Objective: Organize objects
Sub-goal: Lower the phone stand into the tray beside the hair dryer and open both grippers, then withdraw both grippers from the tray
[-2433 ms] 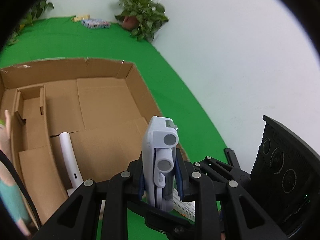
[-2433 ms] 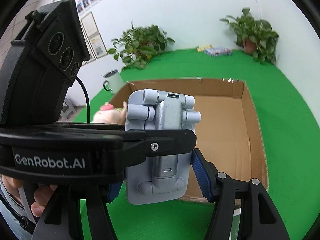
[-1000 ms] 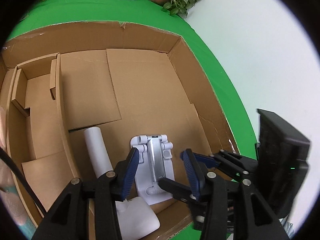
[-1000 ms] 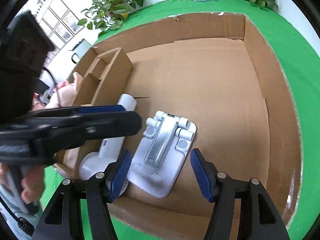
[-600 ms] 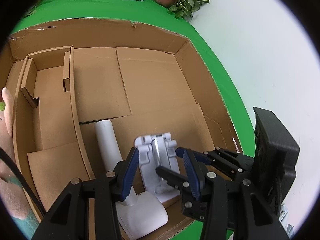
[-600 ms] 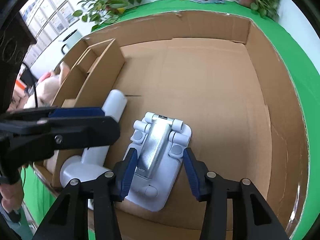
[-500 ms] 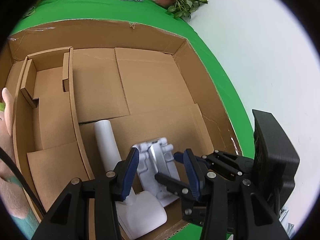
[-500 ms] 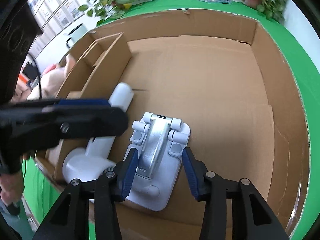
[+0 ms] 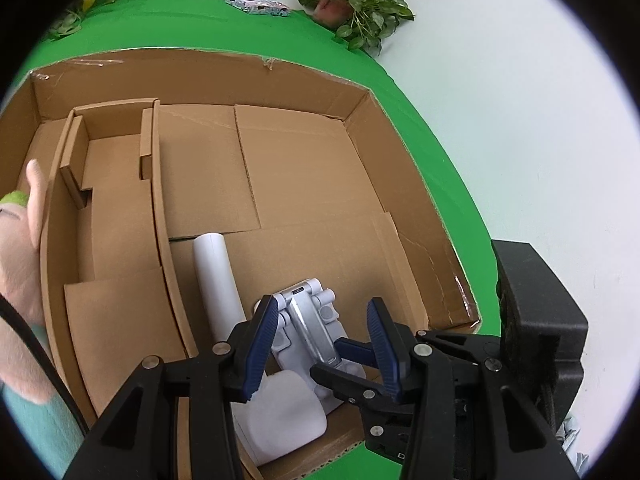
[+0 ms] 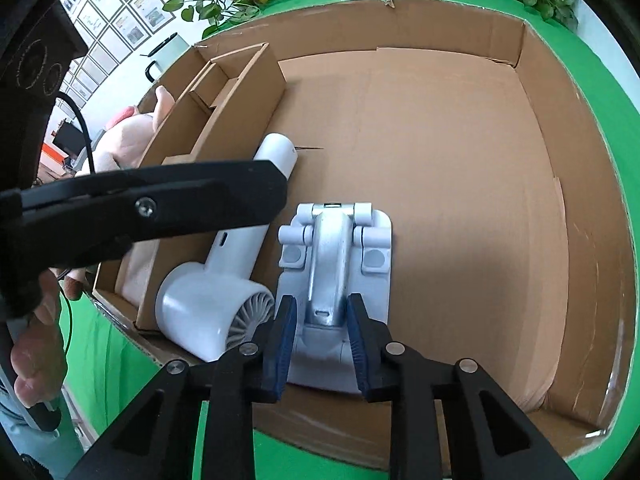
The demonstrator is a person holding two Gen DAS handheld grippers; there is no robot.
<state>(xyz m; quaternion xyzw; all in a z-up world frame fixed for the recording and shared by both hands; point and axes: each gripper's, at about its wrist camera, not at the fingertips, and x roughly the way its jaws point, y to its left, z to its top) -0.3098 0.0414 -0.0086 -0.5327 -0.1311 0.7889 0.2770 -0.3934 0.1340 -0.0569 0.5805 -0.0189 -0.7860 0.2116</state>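
Both pads of the right hand-held gripper (image 10: 320,336) clasp the phone stand's (image 10: 334,276) silver arm (left hand-held gripper (image 9: 322,346) spread).

No lettering can be read anywhere here. The framed sheets (image 10: 120,20) on the wall, upper left of the right wrist view, carry small print and pictures, but it is all too tiny and blurred to make out. The colourful packet (image 9: 256,5) lying on the green cloth at the top of the left wrist view has a busy printed pattern, yet no word on it comes clear. The cardboard box (image 10: 460,32) shows bare brown walls with no marking, and the white stand (image 10: 336,256) and white hair dryer (image 10: 208,304) inside it bear no legible brand.
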